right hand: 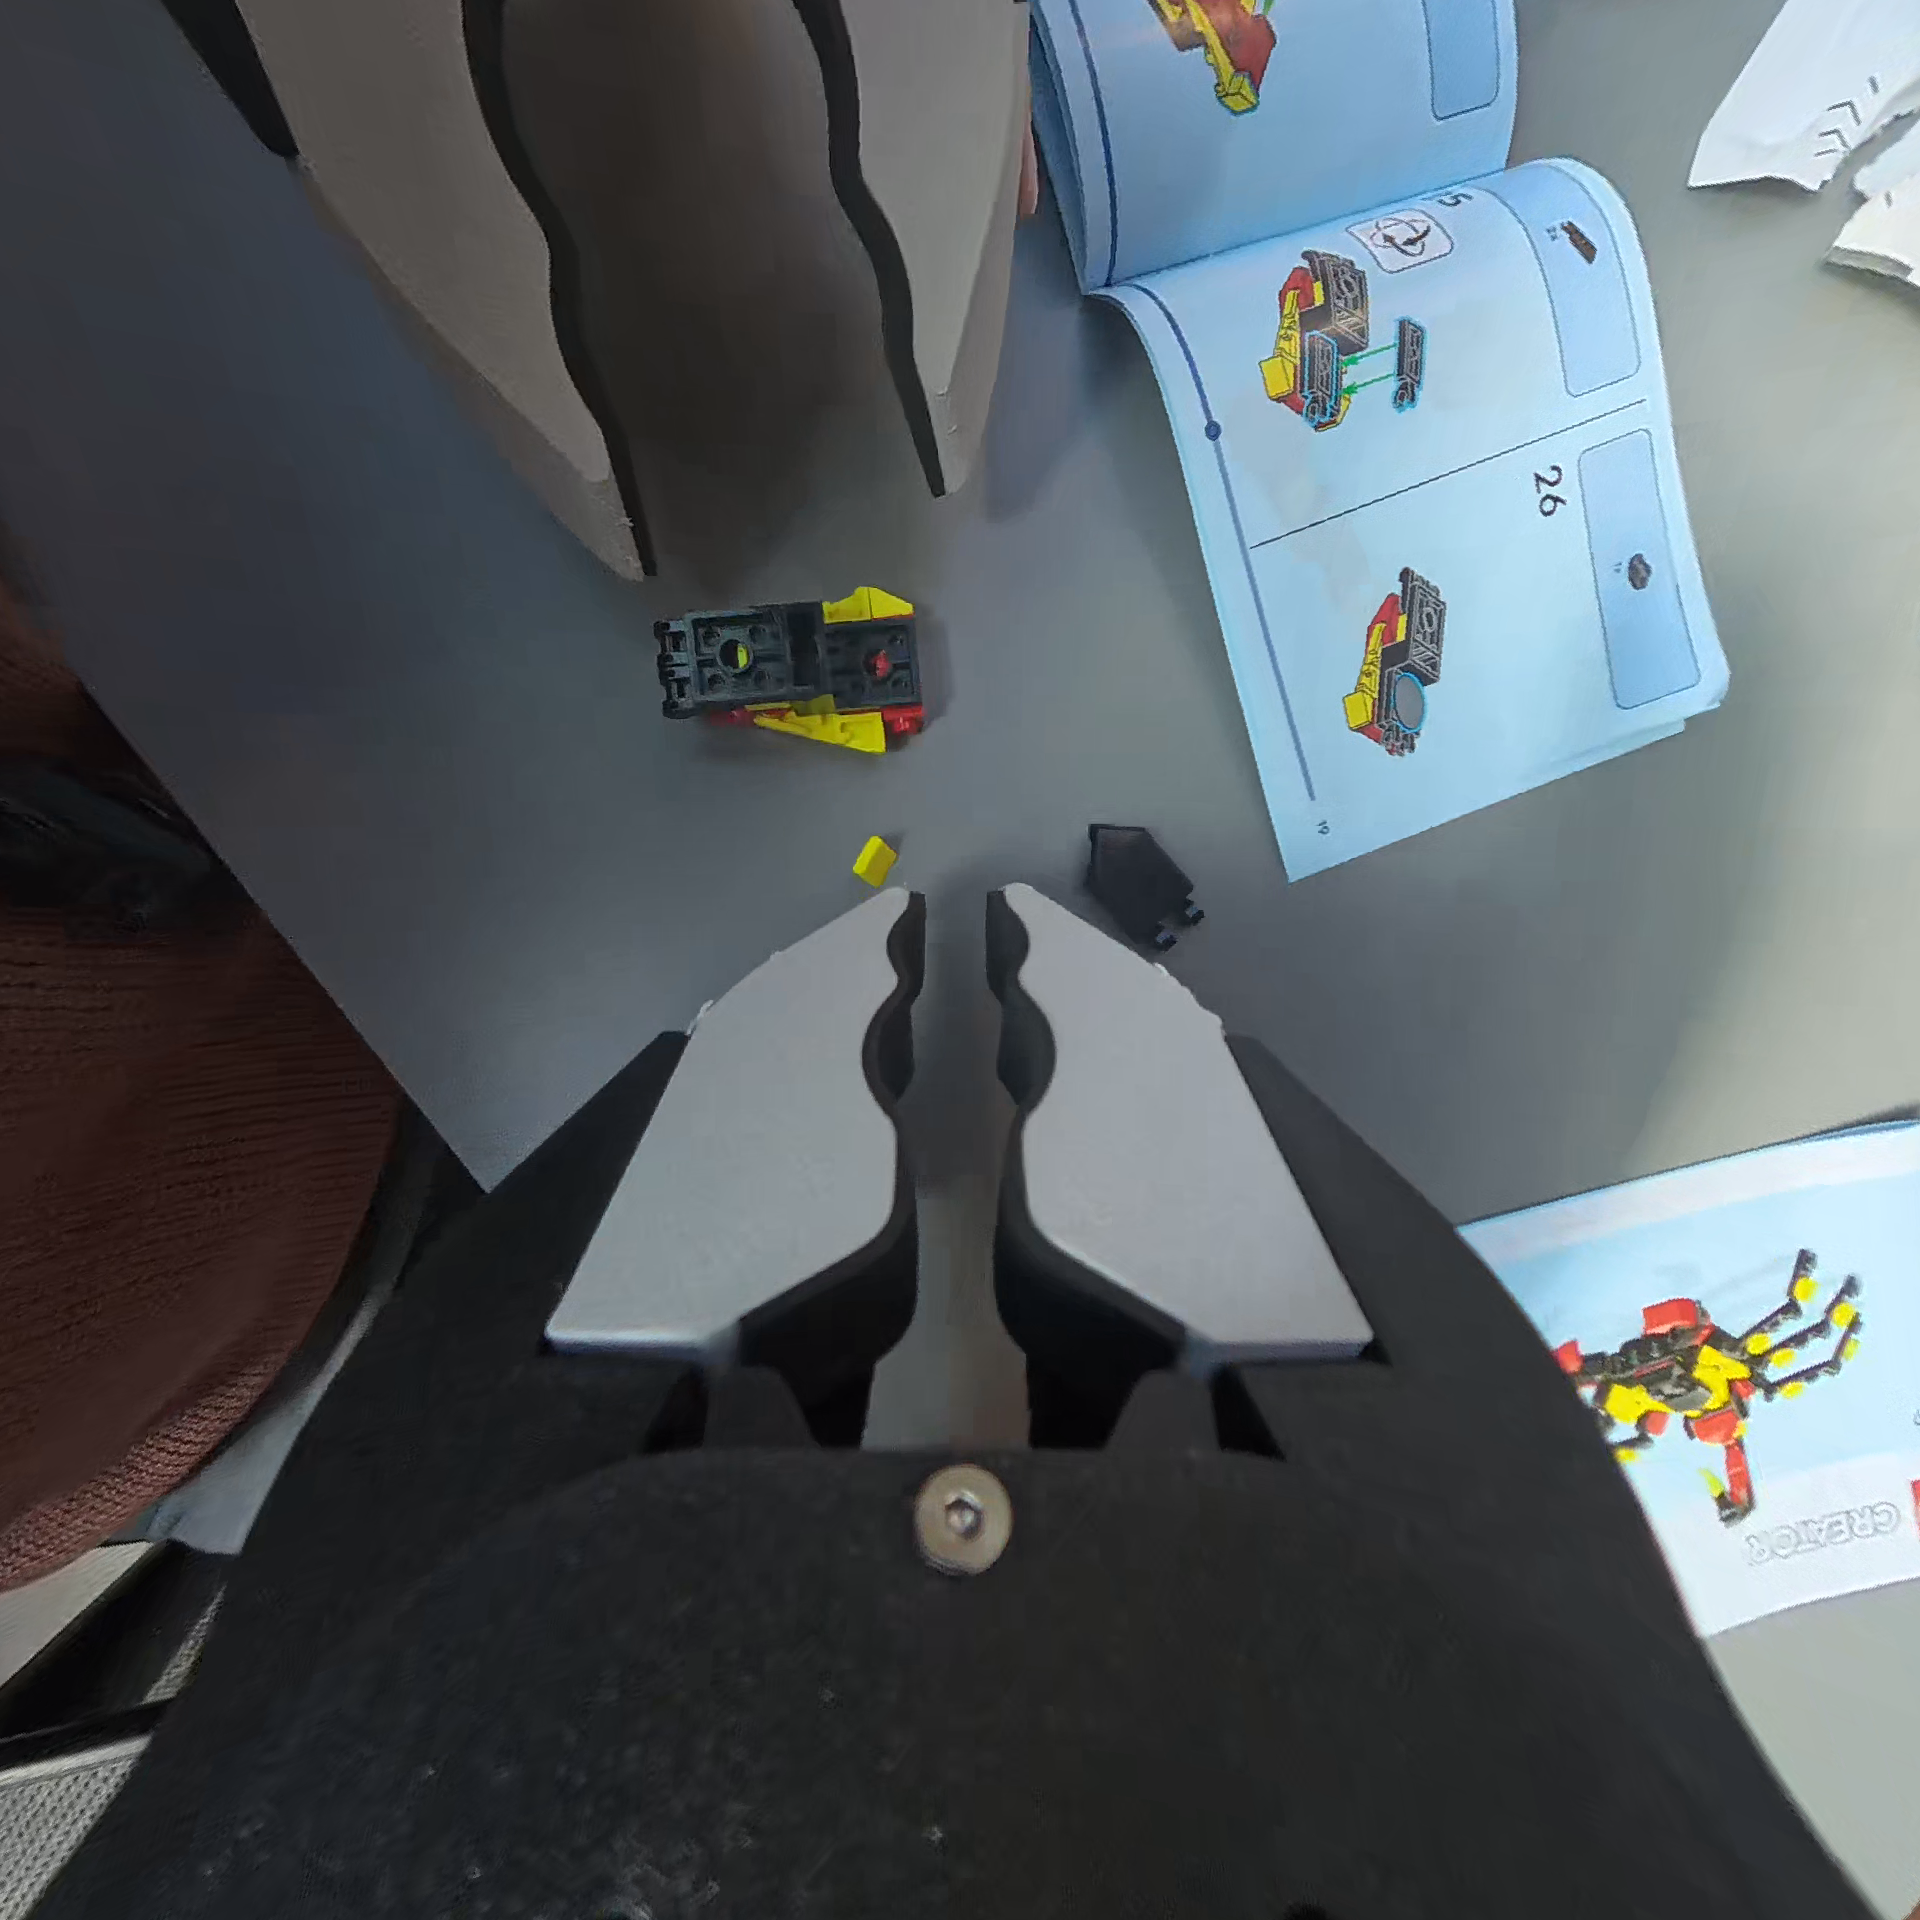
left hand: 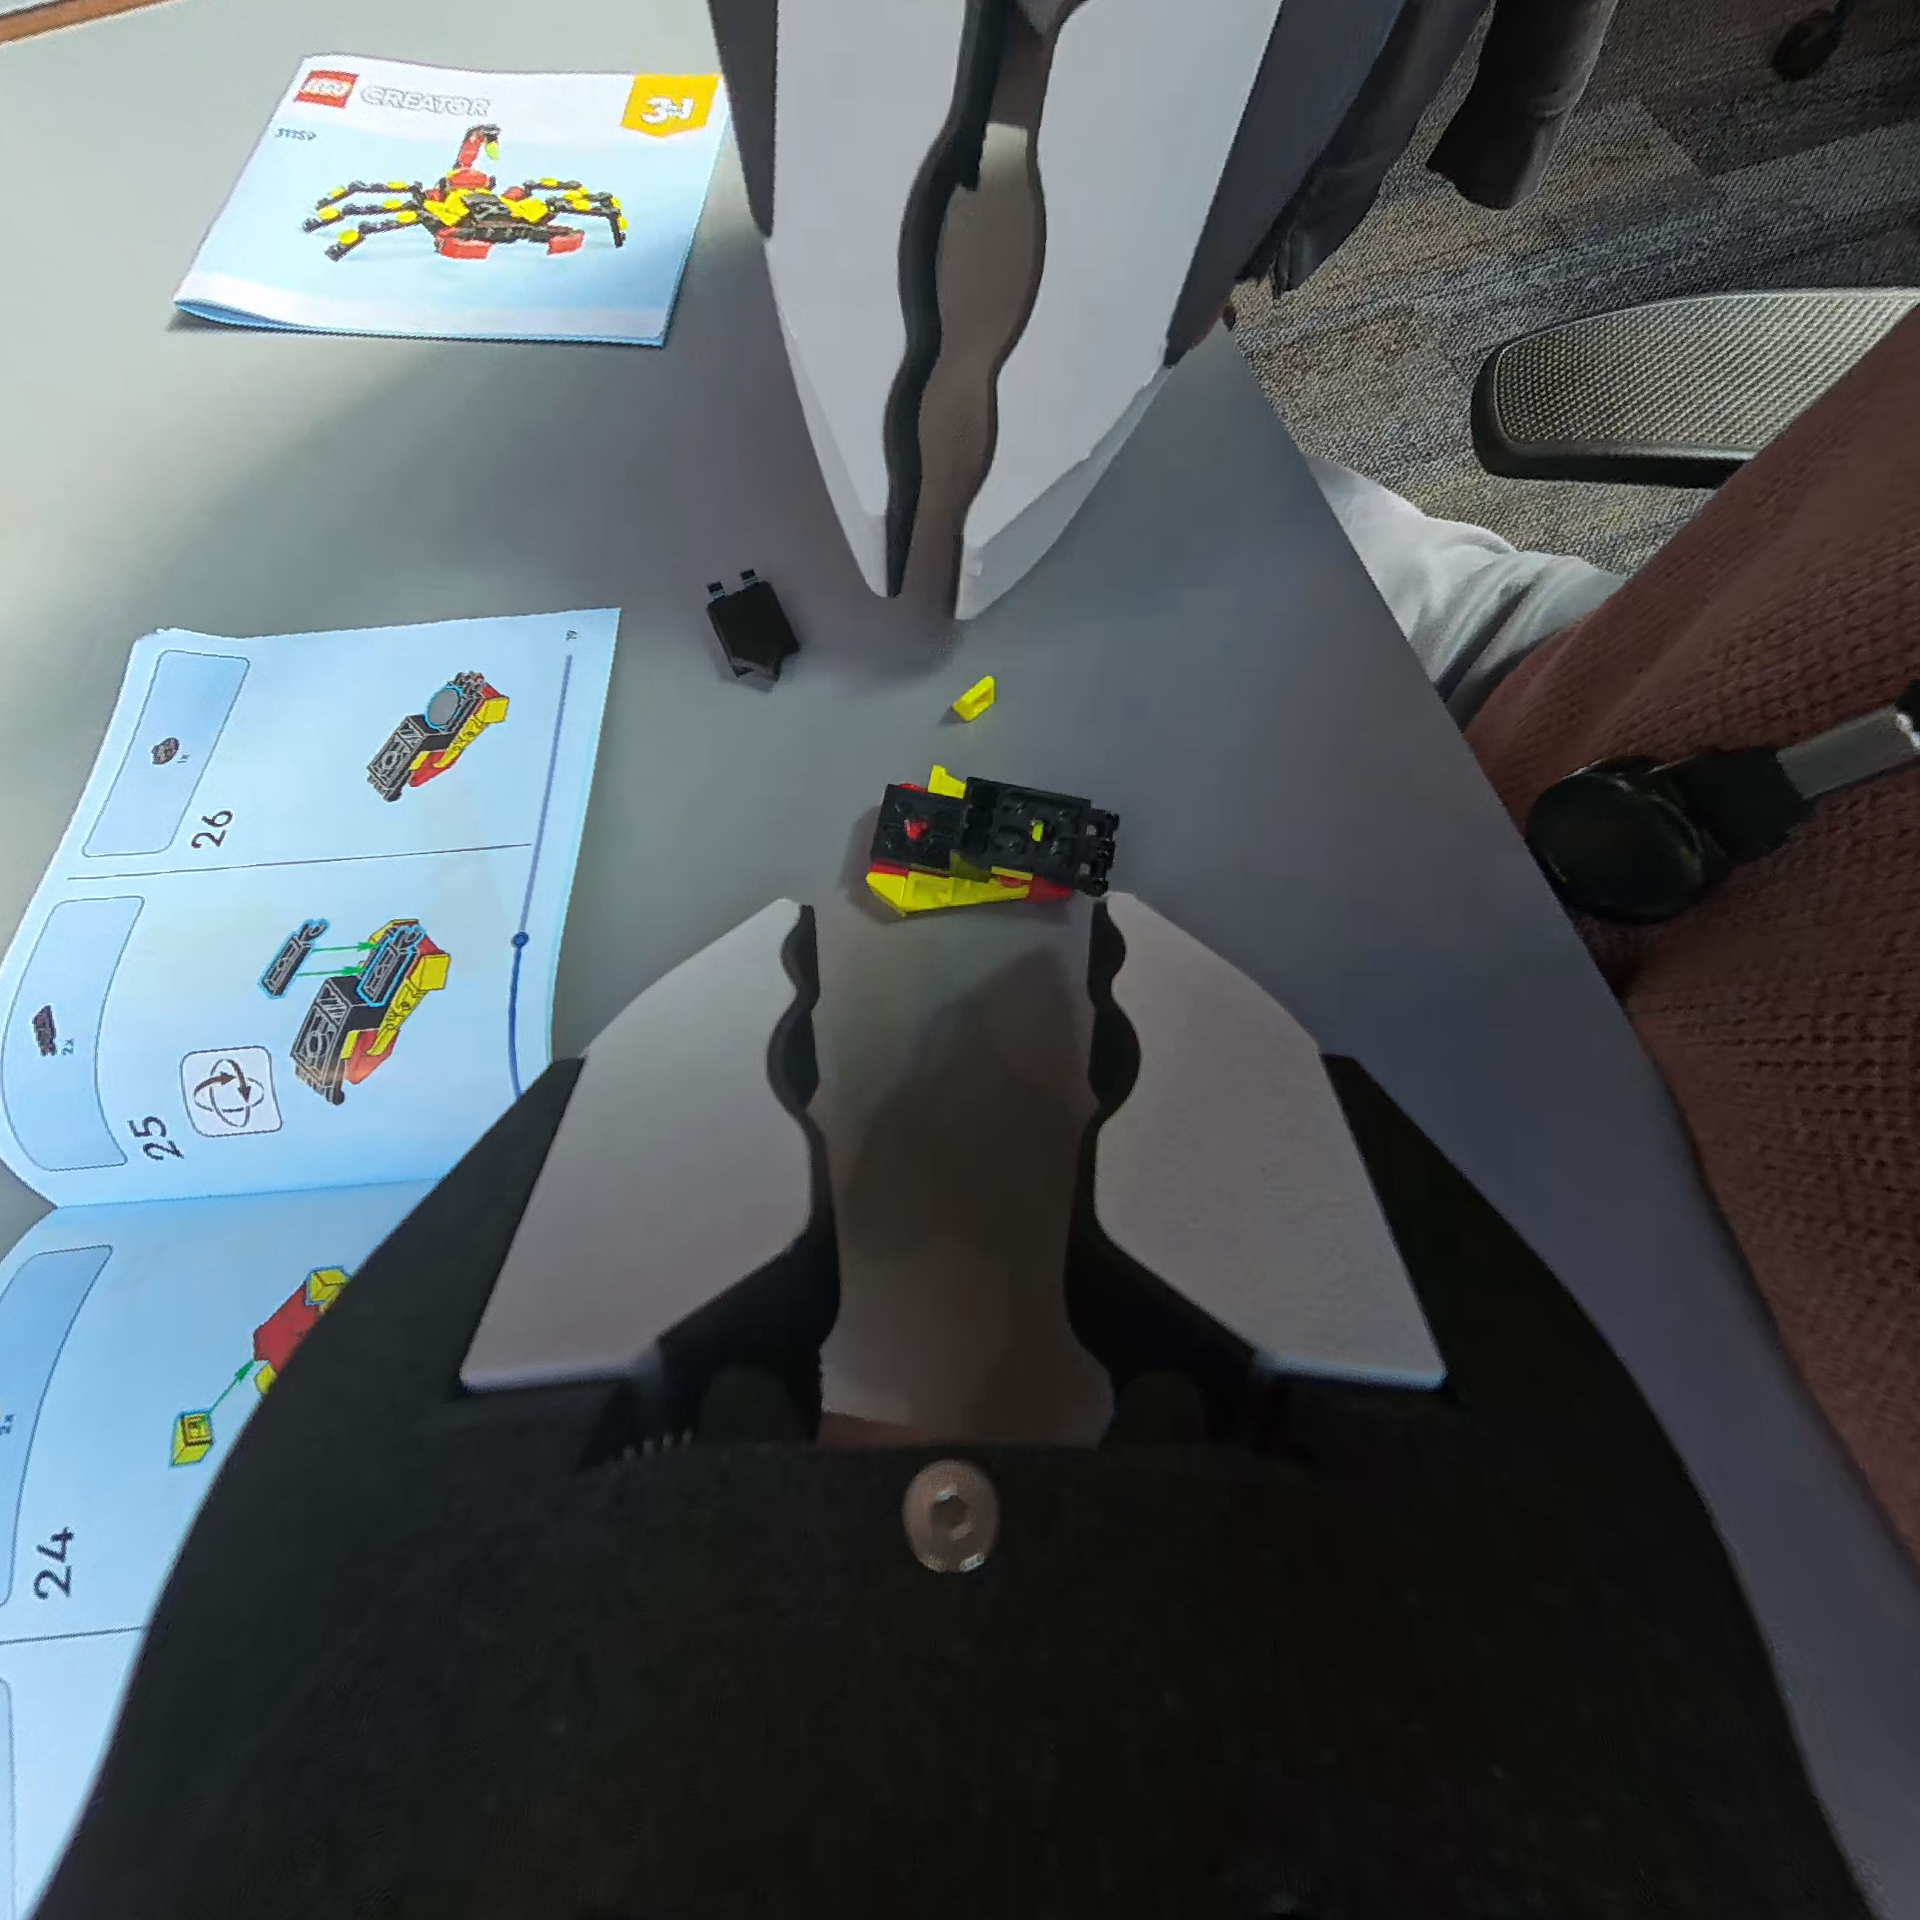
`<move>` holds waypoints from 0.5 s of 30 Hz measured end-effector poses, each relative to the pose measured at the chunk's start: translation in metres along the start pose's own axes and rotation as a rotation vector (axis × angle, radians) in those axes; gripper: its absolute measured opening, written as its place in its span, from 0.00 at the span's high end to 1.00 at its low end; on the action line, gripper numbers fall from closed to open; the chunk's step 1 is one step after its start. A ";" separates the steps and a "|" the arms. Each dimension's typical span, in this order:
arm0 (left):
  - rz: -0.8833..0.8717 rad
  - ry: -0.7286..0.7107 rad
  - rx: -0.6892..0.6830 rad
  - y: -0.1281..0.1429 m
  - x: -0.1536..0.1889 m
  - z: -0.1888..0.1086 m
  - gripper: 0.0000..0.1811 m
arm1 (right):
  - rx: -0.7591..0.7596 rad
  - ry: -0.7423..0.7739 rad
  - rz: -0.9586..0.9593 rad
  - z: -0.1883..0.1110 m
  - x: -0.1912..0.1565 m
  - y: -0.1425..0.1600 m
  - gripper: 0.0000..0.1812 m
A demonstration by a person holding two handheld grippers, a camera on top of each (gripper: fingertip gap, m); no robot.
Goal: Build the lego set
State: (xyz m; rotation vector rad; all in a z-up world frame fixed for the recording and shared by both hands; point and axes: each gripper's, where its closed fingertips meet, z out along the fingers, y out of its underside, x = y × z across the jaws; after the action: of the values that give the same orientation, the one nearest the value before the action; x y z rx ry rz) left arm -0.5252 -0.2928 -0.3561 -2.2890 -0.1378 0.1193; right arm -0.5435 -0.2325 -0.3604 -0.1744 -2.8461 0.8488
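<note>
Jaws of the left gripper (left hand: pixel 951 914) are held spread wide, nothing between them, just short of the partly built model (left hand: pixel 987 847), a black, red and yellow block assembly resting on the grey table (left hand: pixel 1195 644). Slightly farther, a small yellow piece (left hand: pixel 975 697) and a black piece (left hand: pixel 750 629) are seen lying apart from the model. Beyond these, the right gripper (left hand: pixel 925 603) is pointed down at the table, its fingers nearly pressed together and empty. An open instruction booklet (left hand: pixel 312 894) is spread at the left, with a closed booklet (left hand: pixel 457 197) farther off.
</note>
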 end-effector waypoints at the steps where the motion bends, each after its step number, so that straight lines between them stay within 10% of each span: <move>1: 0.000 -0.001 0.005 0.000 0.000 0.000 0.72 | 0.024 -0.035 0.014 0.002 -0.004 0.001 0.94; 15: 0.047 -0.006 -0.031 -0.002 0.006 0.003 0.72 | 0.211 -0.248 -0.413 0.013 -0.015 0.001 0.93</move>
State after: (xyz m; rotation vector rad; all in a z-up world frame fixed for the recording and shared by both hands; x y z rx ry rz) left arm -0.5195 -0.2881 -0.3568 -2.3241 -0.0897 0.1491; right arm -0.5312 -0.2408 -0.3737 0.5617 -2.8190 1.1248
